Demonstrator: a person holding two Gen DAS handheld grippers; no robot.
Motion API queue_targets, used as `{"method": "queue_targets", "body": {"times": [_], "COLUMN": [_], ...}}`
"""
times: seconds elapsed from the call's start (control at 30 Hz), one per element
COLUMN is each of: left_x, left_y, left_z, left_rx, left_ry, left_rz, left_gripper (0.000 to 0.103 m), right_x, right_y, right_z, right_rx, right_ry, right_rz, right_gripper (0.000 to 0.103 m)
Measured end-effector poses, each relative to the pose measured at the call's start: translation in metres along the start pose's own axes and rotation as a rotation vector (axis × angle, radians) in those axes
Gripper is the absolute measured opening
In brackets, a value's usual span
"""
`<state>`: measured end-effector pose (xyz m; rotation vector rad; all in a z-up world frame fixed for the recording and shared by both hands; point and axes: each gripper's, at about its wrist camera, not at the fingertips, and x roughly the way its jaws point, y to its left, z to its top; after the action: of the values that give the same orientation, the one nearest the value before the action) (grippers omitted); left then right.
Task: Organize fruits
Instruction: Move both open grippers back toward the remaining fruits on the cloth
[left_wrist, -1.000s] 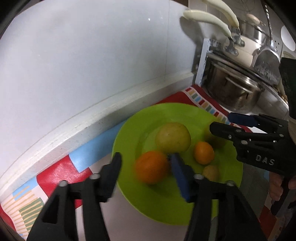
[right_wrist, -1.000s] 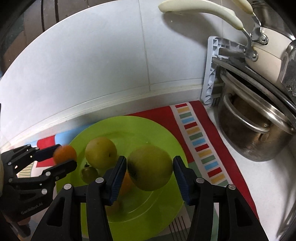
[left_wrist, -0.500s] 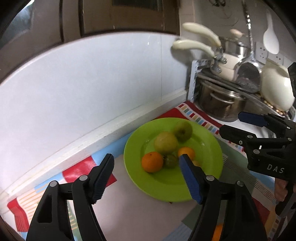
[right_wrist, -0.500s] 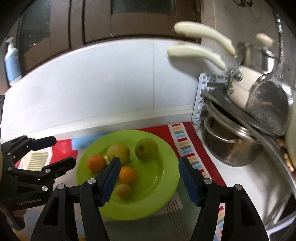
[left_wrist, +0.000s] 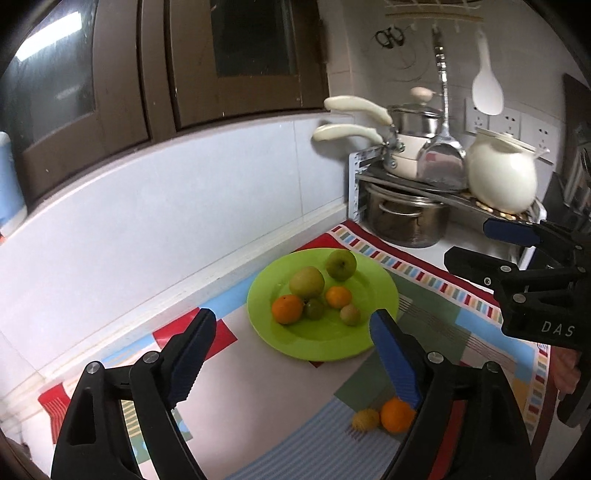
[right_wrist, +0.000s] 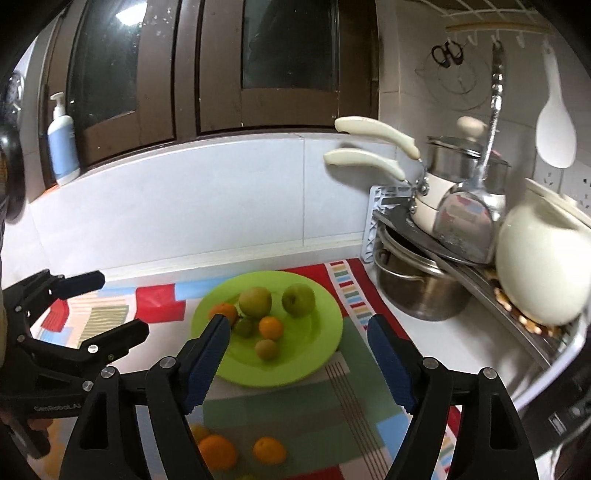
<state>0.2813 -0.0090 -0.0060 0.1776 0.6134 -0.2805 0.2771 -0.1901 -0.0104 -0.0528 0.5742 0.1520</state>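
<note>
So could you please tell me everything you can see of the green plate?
The green plate is round, bright lime and shallow, with a broad rim; it looks like smooth plastic or glazed ware. It lies flat on the patterned mat near the white wall. It holds six fruits: two large greenish ones at the back, two oranges and two small greenish ones. Both tools are open and away from it.

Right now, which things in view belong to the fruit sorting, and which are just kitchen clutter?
Job:
green plate
six fruits on it, such as the green apple
loose oranges on the mat
both open, empty grippers

Clutter:
steel pot
white kettle
soap bottle
</note>
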Motion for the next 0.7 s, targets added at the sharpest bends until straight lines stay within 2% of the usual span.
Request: {"method": "queue_targets", "body": {"times": [0.33,0.7], "left_x": [-0.034,-0.04], "left_y": [-0.004,-0.006], "left_z": [-0.022,-0.051], "left_rx": [0.05,0.157], "left_ry": [-0.043,-0.055], "left_rz": [-0.012,-0.066], "left_gripper": [0.087,0.087], "right_x": [-0.044,-0.063], "right_y": [0.015,0.046], "right_z": [-0.022,-0.062], "right_rx": [-0.001,-0.025], "right_ry": [-0.025,-0.006], "right_rz": [-0.035,-0.084], "right_gripper": [0.077,0.077]}}
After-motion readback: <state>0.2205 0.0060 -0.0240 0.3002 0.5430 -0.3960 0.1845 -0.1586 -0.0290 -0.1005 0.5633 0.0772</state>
